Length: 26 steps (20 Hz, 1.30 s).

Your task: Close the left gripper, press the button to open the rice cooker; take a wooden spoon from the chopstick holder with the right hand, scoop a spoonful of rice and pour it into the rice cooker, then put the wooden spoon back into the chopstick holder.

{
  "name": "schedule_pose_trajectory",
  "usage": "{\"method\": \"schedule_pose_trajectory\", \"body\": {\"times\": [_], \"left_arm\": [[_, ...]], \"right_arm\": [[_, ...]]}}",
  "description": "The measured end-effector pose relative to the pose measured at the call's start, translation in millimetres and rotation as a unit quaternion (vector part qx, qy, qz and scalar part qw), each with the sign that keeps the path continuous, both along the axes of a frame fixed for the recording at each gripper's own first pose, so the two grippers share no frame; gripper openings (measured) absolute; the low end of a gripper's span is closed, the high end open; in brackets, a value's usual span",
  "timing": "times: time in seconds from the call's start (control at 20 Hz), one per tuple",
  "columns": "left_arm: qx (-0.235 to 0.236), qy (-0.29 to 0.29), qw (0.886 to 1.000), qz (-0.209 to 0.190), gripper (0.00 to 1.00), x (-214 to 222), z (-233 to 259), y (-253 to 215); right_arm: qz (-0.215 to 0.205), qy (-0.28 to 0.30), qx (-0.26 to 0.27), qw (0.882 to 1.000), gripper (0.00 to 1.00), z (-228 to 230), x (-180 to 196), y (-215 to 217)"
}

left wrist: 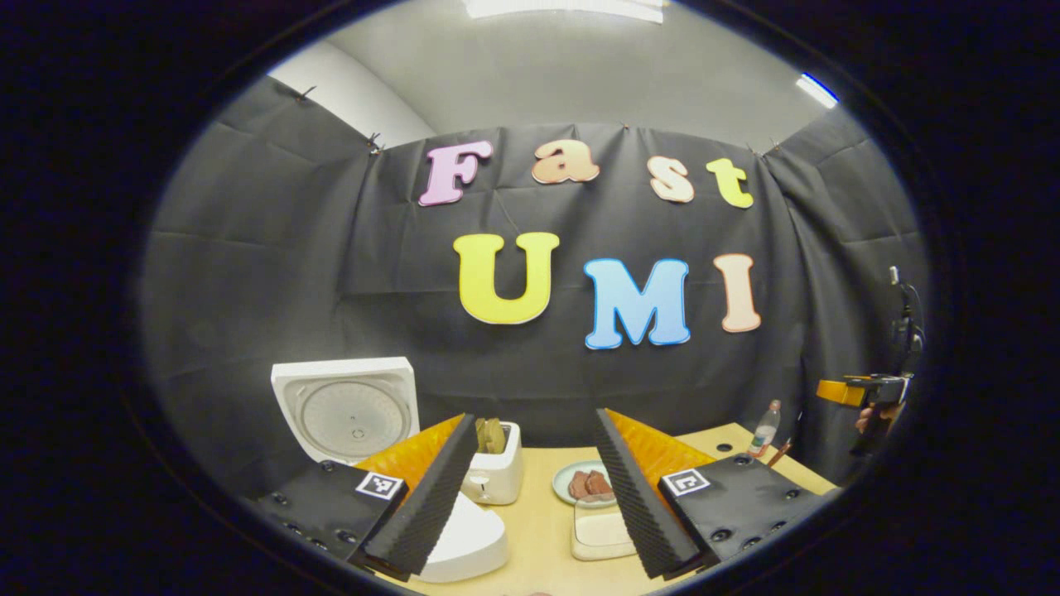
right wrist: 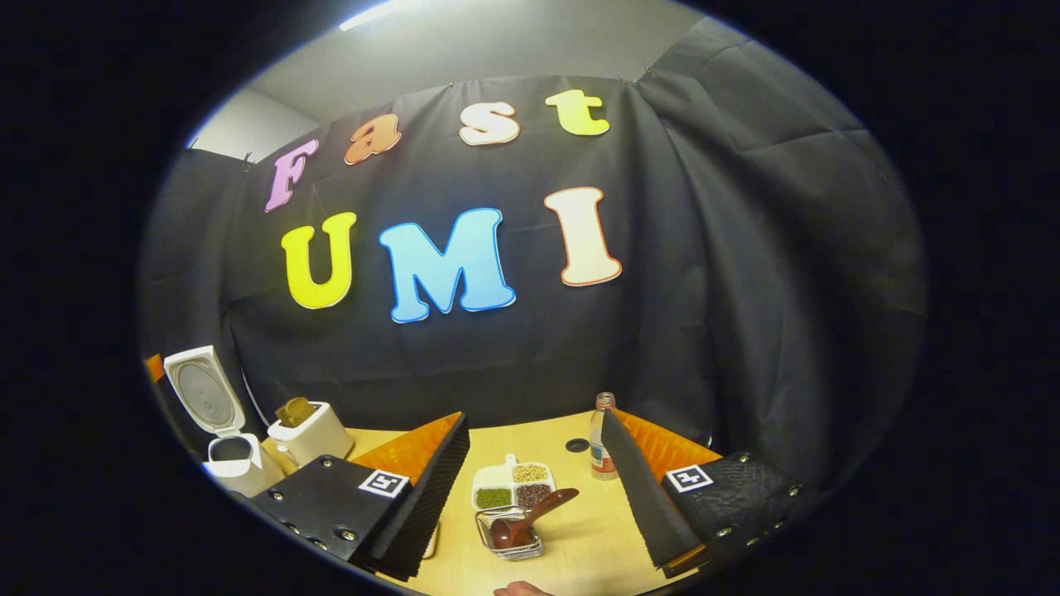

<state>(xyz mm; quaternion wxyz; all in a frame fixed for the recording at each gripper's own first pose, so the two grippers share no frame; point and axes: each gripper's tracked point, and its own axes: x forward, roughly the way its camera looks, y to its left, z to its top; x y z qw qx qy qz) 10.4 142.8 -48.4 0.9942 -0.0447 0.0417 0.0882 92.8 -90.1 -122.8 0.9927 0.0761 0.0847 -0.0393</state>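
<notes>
- Left hand-held gripper (left wrist: 534, 488), lower centre: fingers spread wide, holding nothing.
- Right hand-held gripper (right wrist: 538, 497), lower centre: likewise agape, empty.
- Rice cooker (right wrist: 222, 430), lower left, lid up.
- Wooden spoon (right wrist: 530, 517) lies in the wire chopstick holder (right wrist: 509, 538) on the worktop (right wrist: 580, 546).

A staged recording booth: black cloth wall (right wrist: 745, 248) behind a wooden table (right wrist: 580, 530).

Left gripper (left wrist: 537, 488) open wide, holding nothing, raised above table. Right gripper (right wrist: 538, 497) likewise open, empty, raised.
</notes>
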Motion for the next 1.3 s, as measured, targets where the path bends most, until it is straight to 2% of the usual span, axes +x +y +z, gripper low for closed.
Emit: {"method": "schedule_pose_trajectory", "body": {"times": [0.15,0.3,0.65,0.85,1.0,1.15,1.3], "left_arm": [[-0.020,-0.007,1.000,0.020,0.98,11.9,19.1,43.0],[-0.018,-0.010,0.999,0.049,0.96,23.9,34.8,90.0],[-0.025,-0.012,0.996,0.089,0.98,52.7,64.0,176.3],[-0.018,0.000,0.994,0.109,0.96,65.1,52.1,216.9],[-0.044,0.002,0.991,0.123,0.96,82.0,33.1,249.6],[-0.031,0.009,0.988,0.150,0.97,101.8,15.2,287.8],[-0.034,0.013,0.987,0.159,0.97,121.5,1.3,317.7]], "right_arm": [[0.011,-0.022,-0.005,1.000,0.96,17.5,-1.6,15.5],[0.043,-0.040,0.009,0.998,0.97,29.4,-2.5,44.0],[0.068,-0.033,0.005,0.997,0.97,26.5,7.8,79.7],[0.068,-0.022,0.002,0.997,0.97,22.0,7.9,91.1],[0.064,-0.016,-0.012,0.998,0.97,20.6,9.1,93.7],[0.053,-0.016,-0.028,0.998,0.97,22.7,6.0,90.7],[0.033,-0.012,-0.033,0.999,0.97,23.3,0.7,82.3]]}}
